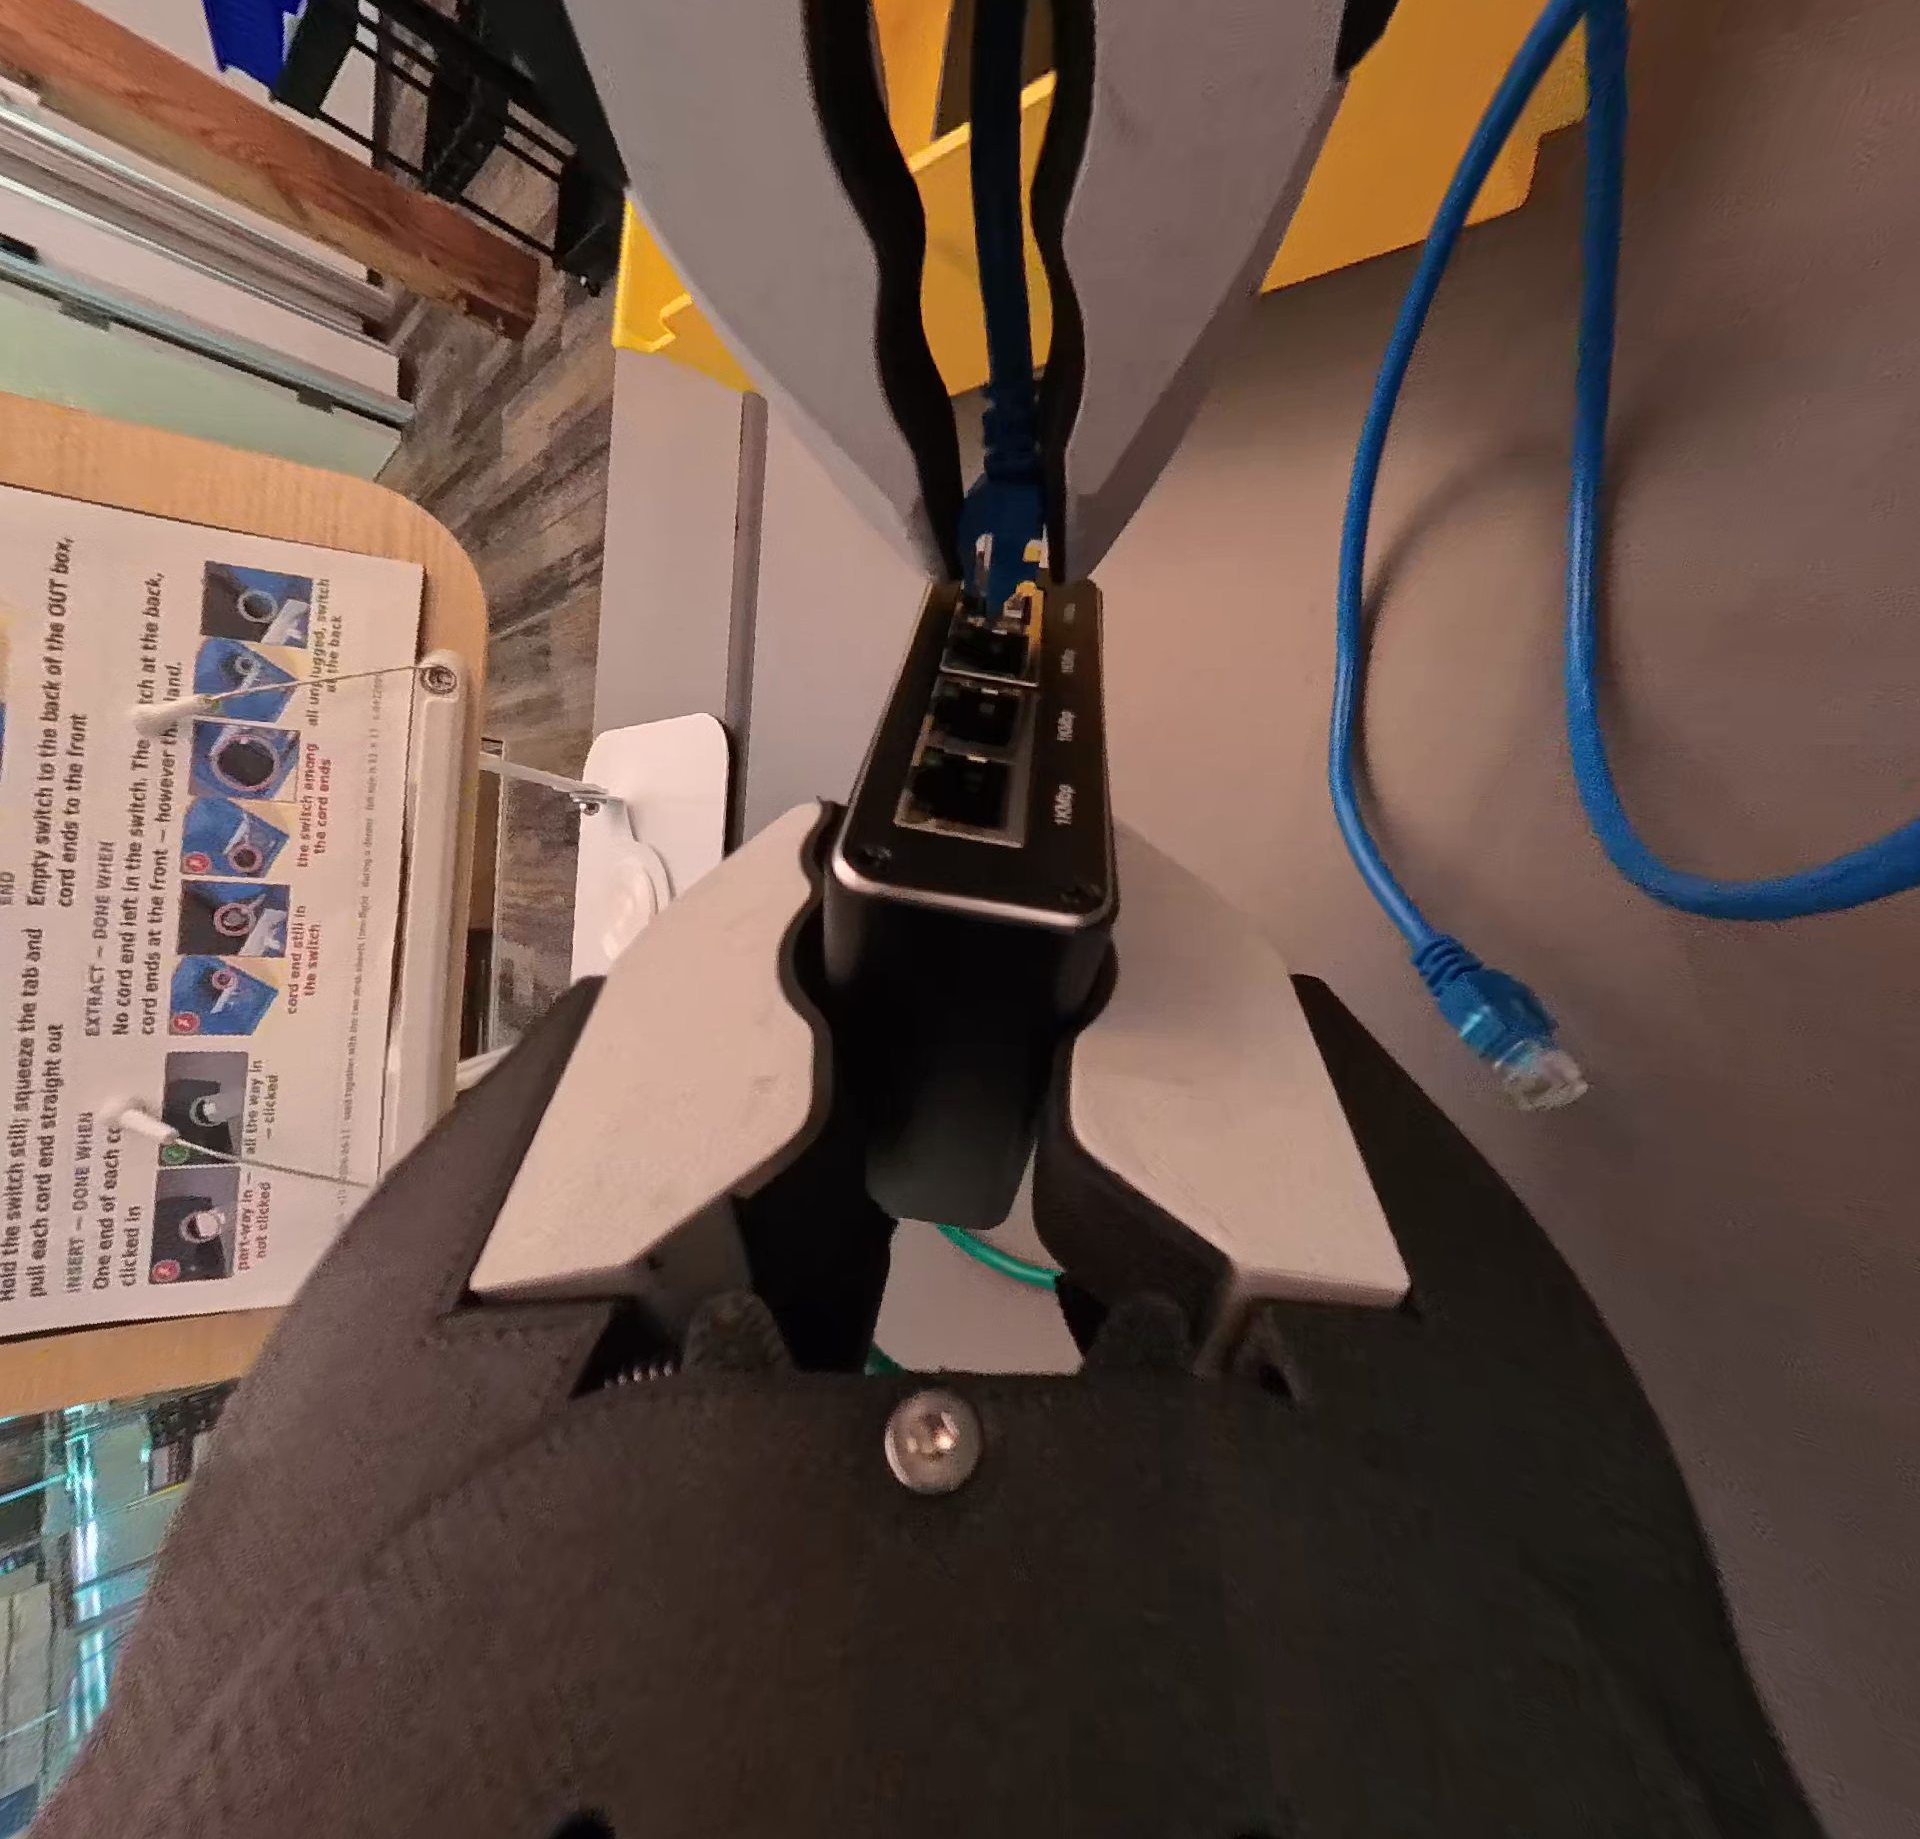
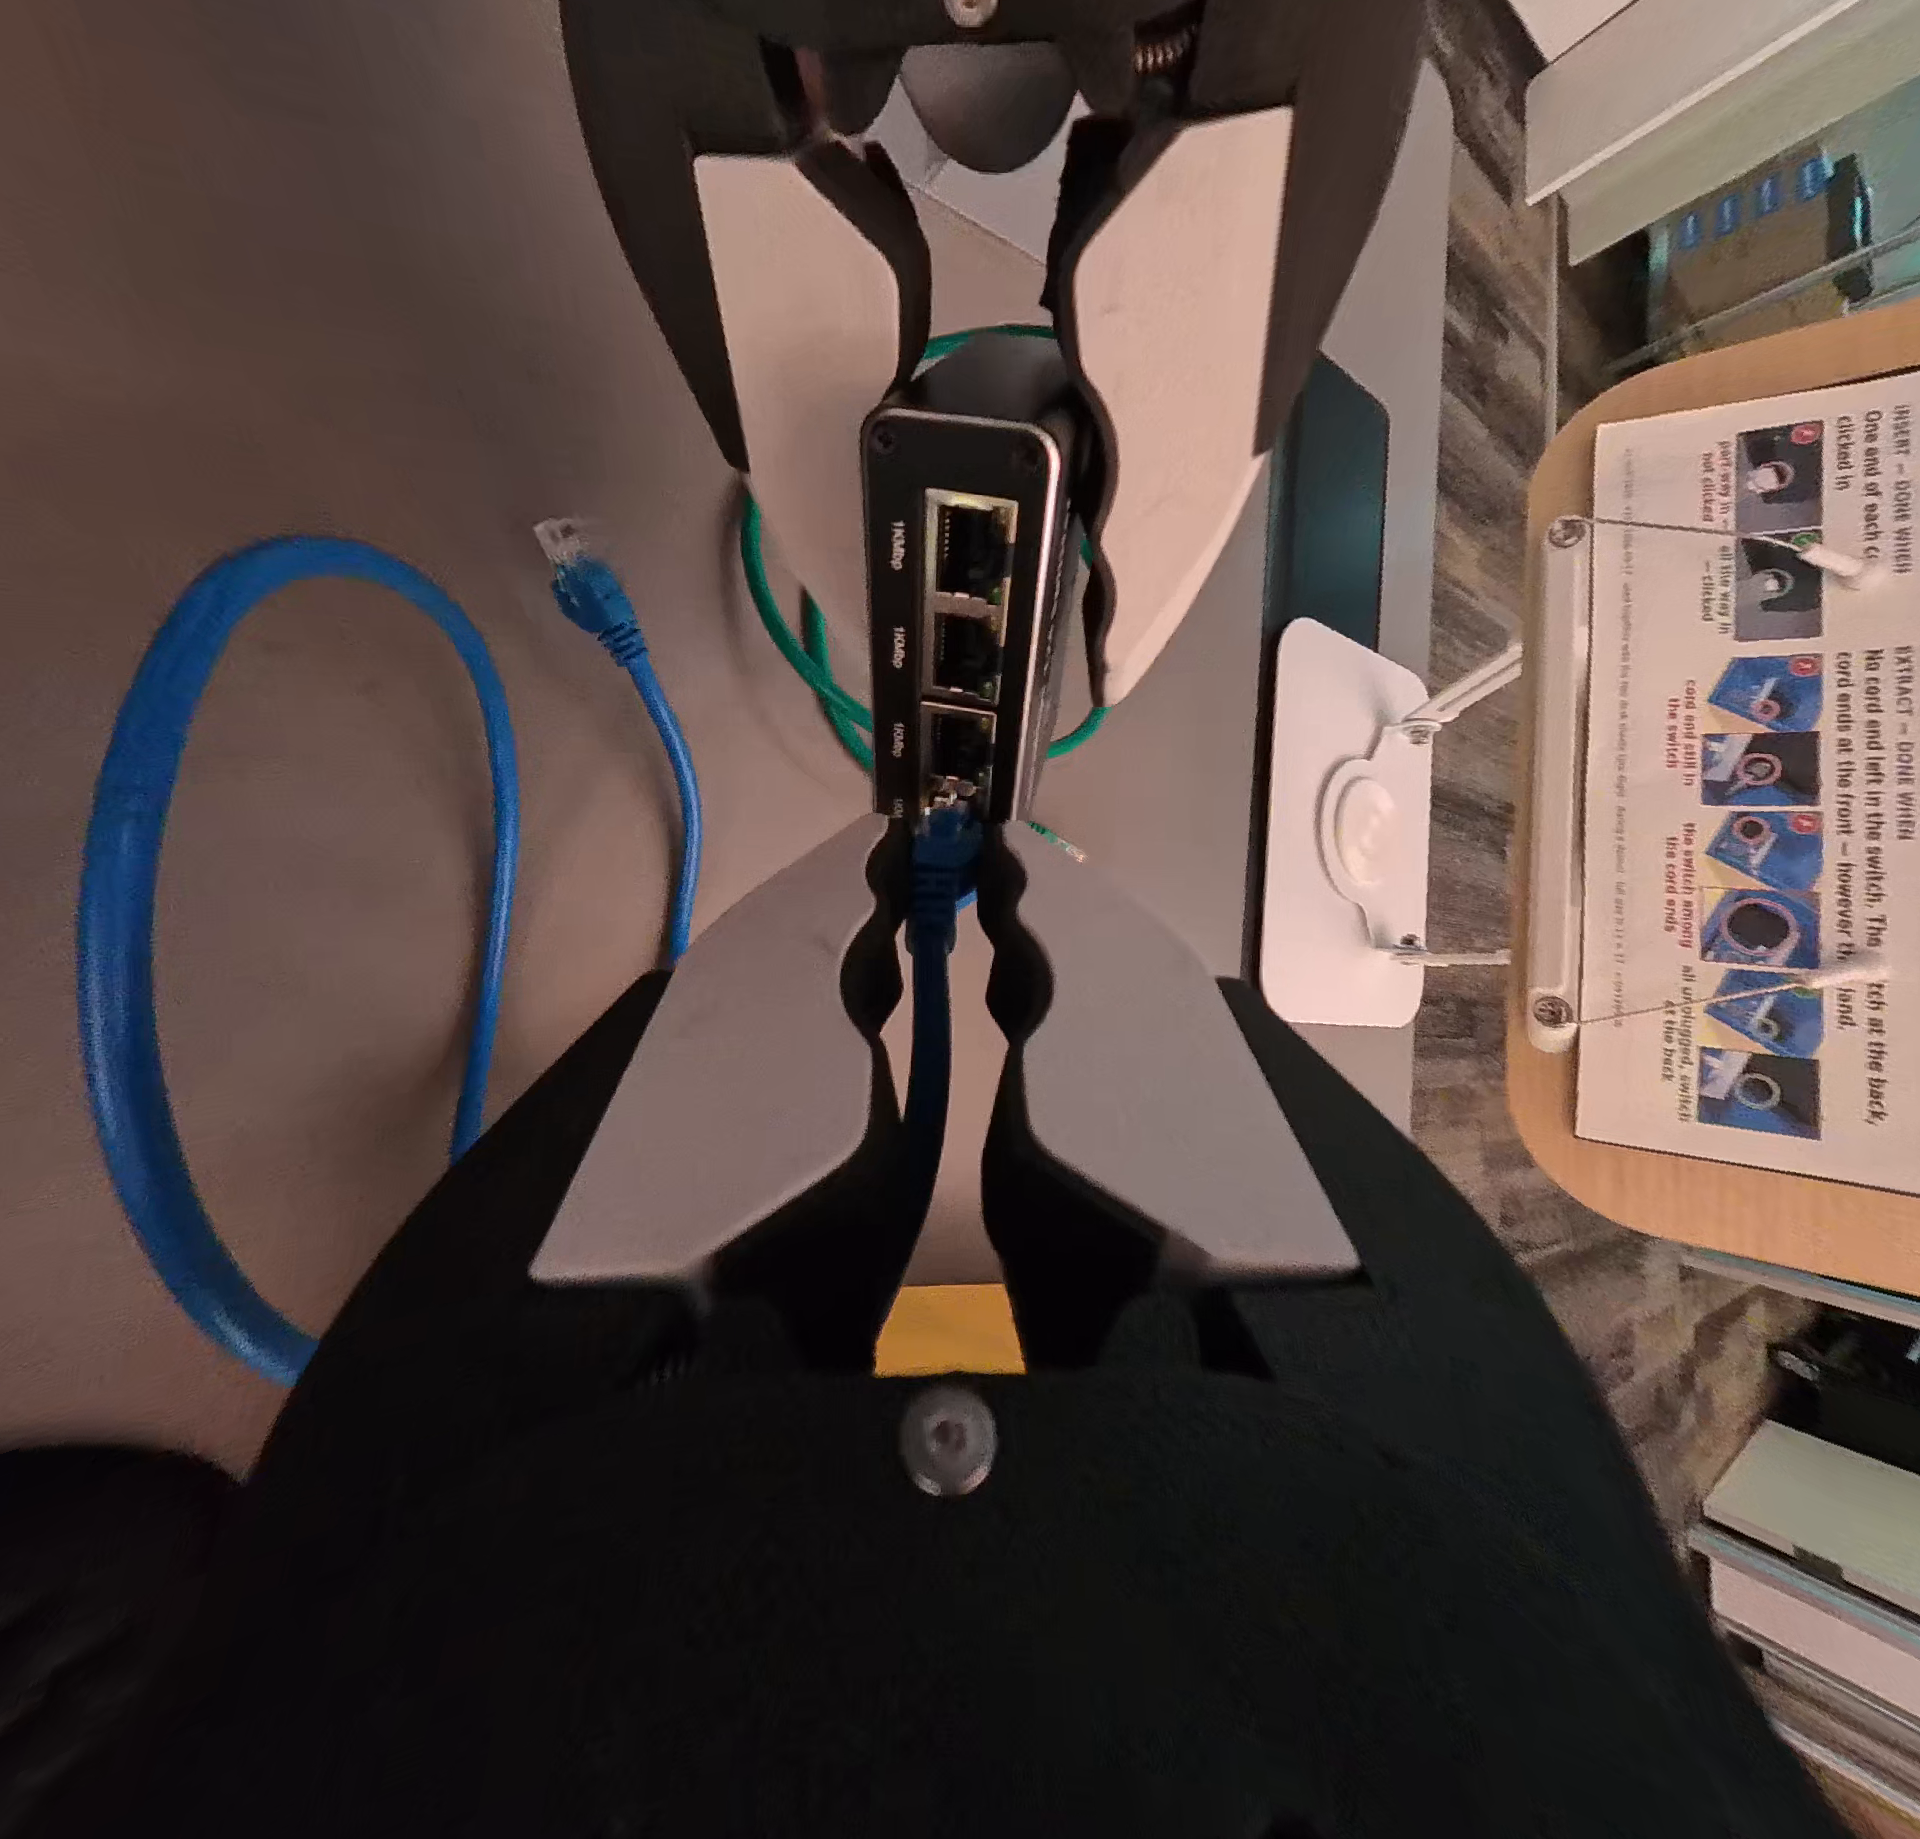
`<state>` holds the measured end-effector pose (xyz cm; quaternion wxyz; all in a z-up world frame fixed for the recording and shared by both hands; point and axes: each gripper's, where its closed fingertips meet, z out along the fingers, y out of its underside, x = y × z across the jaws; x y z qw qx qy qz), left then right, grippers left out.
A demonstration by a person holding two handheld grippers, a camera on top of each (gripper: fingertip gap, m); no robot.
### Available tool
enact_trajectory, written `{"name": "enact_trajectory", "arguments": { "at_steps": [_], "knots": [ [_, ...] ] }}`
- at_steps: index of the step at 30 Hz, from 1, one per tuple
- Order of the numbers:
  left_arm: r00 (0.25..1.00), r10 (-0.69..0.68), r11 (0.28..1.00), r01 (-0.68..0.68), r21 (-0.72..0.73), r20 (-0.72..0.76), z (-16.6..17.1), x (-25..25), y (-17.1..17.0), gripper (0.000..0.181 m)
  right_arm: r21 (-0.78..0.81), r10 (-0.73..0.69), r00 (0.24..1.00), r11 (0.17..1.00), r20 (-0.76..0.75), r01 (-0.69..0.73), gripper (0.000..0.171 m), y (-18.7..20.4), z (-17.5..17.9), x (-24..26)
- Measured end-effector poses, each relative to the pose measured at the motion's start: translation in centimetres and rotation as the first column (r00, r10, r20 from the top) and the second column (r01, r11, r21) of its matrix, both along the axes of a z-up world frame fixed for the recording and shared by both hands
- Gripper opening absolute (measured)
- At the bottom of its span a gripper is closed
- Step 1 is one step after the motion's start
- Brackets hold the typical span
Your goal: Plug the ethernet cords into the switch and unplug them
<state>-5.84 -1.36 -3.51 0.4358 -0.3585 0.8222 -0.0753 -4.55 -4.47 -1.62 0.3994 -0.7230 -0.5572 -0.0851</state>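
Between the two grippers, above the grey table [image 1: 1351, 646], the left gripper [image 1: 961, 968] clenches the black switch [image 1: 977, 813] by its body. The right gripper [image 2: 940, 880] pinches the blue cord [image 2: 940, 916] just behind its plug, which sits at the switch's end port. The cord's other end [image 2: 592, 589] lies free on the table, a green cord [image 2: 790, 626] beneath the switch.

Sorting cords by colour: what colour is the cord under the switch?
Green cord, looped under the switch; clearest in the right wrist view.
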Motion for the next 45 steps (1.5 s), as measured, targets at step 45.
{"name": "enact_trajectory", "arguments": {
  "at_steps": [45],
  "knots": [
    [0.897,0.188,0.98,-0.145,-0.137,0.4,11.4,-3.5,2.9,0.039,0.218,-0.082,0.993,0.971,-0.079,0.098,0.013,-0.7,6.1,2.0]
  ]
}}
